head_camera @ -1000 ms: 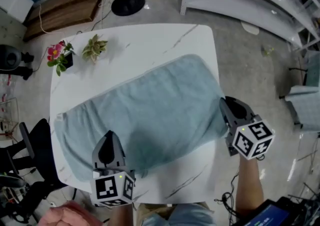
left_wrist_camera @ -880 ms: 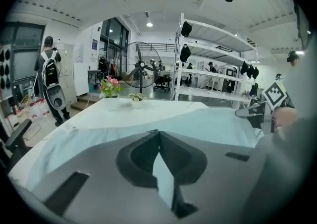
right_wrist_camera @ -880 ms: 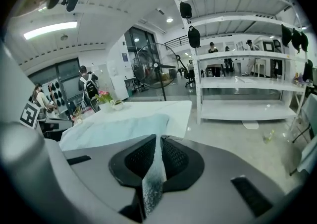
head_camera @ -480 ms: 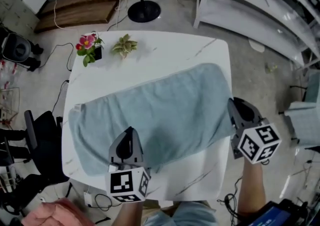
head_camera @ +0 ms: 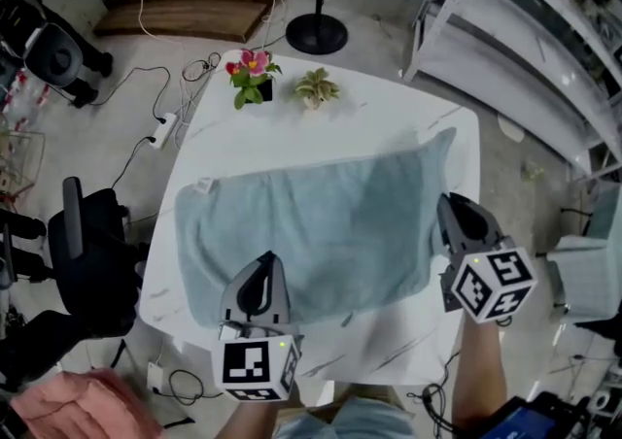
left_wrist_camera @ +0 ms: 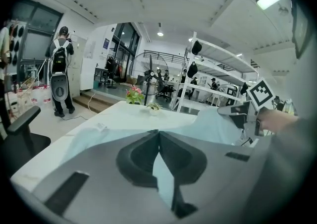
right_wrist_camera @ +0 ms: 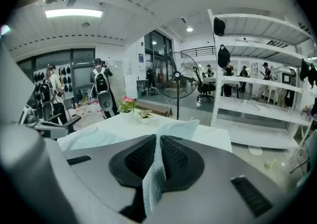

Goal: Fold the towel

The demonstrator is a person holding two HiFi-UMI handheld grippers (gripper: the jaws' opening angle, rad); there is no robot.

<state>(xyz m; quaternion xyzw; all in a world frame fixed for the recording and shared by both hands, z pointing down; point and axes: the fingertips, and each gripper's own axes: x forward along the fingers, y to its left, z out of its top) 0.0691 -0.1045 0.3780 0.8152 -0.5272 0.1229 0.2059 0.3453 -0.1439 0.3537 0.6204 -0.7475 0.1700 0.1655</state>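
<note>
A pale blue-green towel (head_camera: 321, 223) lies spread across the white table (head_camera: 389, 126). My left gripper (head_camera: 265, 262) is shut on the towel's near edge, and a strip of cloth (left_wrist_camera: 163, 178) shows pinched between its jaws. At the towel's right side my right gripper (head_camera: 449, 207) is shut on that edge, with a fold of towel (right_wrist_camera: 154, 178) hanging between its jaws. That right edge is lifted off the table, with its far corner (head_camera: 449, 136) standing up. The towel's far left corner (head_camera: 199, 185) lies flat.
A pink potted flower (head_camera: 251, 73) and a small green plant (head_camera: 316, 87) stand at the table's far edge. A fan stand (head_camera: 316, 34) and white shelving (head_camera: 525, 29) lie beyond. A black chair (head_camera: 92, 253) is at the left, with cables (head_camera: 160, 126) on the floor.
Both grippers have moved away from me across the table with the towel's edges held. The right edge has risen and the towel has bunched narrower. The camera view has shifted too.
</note>
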